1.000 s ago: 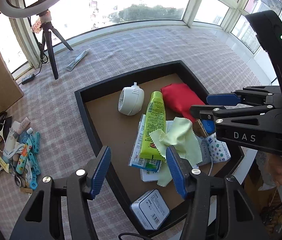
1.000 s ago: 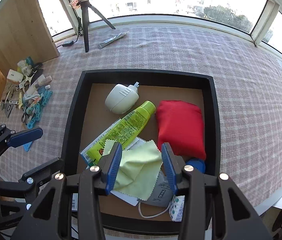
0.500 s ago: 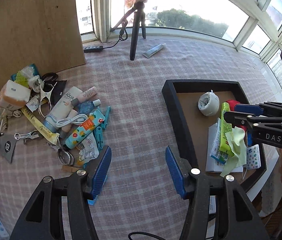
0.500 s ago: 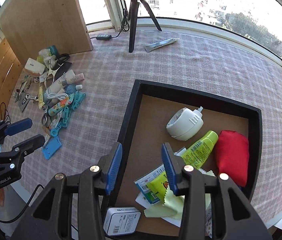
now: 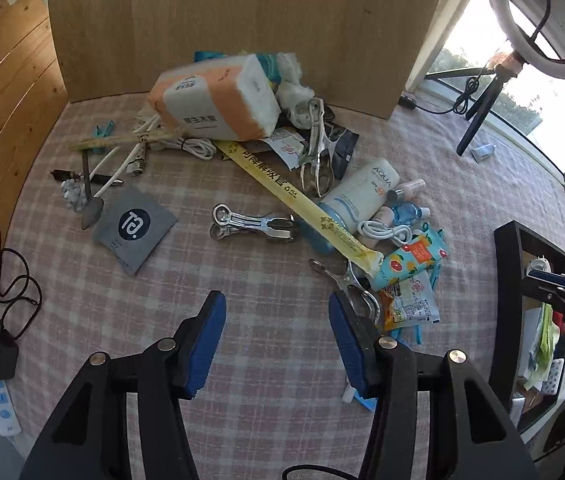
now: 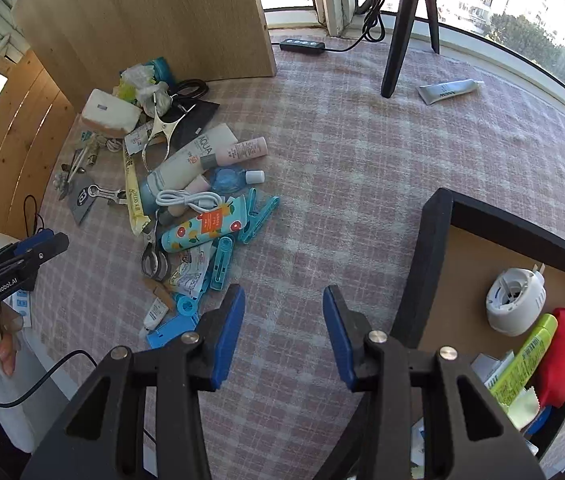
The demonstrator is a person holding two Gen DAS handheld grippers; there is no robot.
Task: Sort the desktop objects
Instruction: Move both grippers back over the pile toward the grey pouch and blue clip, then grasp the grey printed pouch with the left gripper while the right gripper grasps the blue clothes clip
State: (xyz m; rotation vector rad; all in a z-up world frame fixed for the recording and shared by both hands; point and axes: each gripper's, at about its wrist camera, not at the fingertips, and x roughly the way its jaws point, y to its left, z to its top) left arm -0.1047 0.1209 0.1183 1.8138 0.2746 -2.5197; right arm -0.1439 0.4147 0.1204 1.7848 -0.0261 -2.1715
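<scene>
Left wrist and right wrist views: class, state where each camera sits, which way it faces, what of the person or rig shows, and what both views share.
Left wrist: rides the left hand-held gripper, facing steeply down at the pile of clutter beside the wooden board; its own open blue pads show, plus the right hand-held gripper at the right edge.
Right wrist: rides the right hand-held gripper, facing down at checked cloth between pile and black tray; the left hand-held gripper and fingers show.
Shared: AQUA tube, fruit-print tube, tray.

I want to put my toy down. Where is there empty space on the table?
Bare checked cloth lies between the pile of small things and the black tray, reaching back to the tripod. The pile and the tray's inside are crowded.
</scene>
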